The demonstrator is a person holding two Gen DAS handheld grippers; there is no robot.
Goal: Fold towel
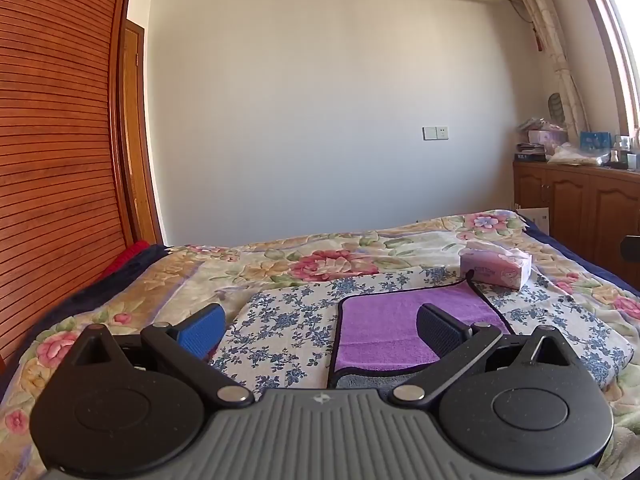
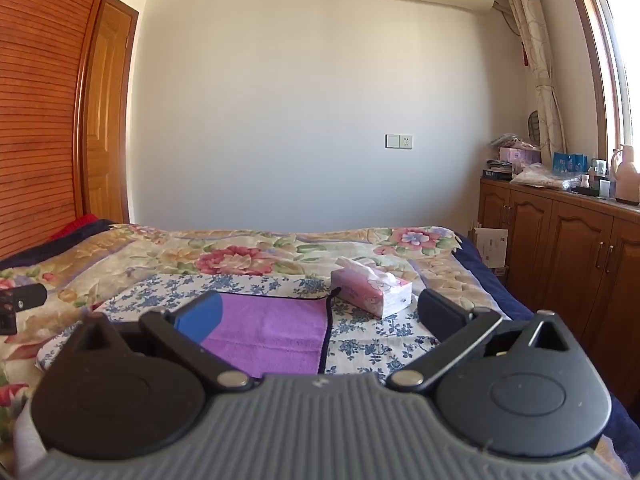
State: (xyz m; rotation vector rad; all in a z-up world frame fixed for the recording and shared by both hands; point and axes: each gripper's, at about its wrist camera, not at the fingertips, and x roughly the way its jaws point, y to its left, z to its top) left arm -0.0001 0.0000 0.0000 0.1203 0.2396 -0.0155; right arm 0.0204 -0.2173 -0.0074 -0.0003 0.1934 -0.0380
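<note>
A purple towel (image 1: 384, 328) with a dark border lies on a blue-flowered cloth (image 1: 288, 332) on the bed, with a fold across its near part and a grey underside showing at the near edge. It also shows in the right wrist view (image 2: 272, 336). My left gripper (image 1: 320, 328) is open and empty, hovering above the towel's near left corner. My right gripper (image 2: 320, 316) is open and empty, above the towel's near right edge. The left gripper's side (image 2: 20, 304) shows at the left of the right wrist view.
A pink tissue box (image 1: 496, 266) stands just past the towel's far right corner, also in the right wrist view (image 2: 372, 290). A flowered bedspread (image 1: 320, 260) covers the bed. A slatted wooden wardrobe (image 1: 56, 160) is at left, wooden cabinets (image 2: 560, 248) at right.
</note>
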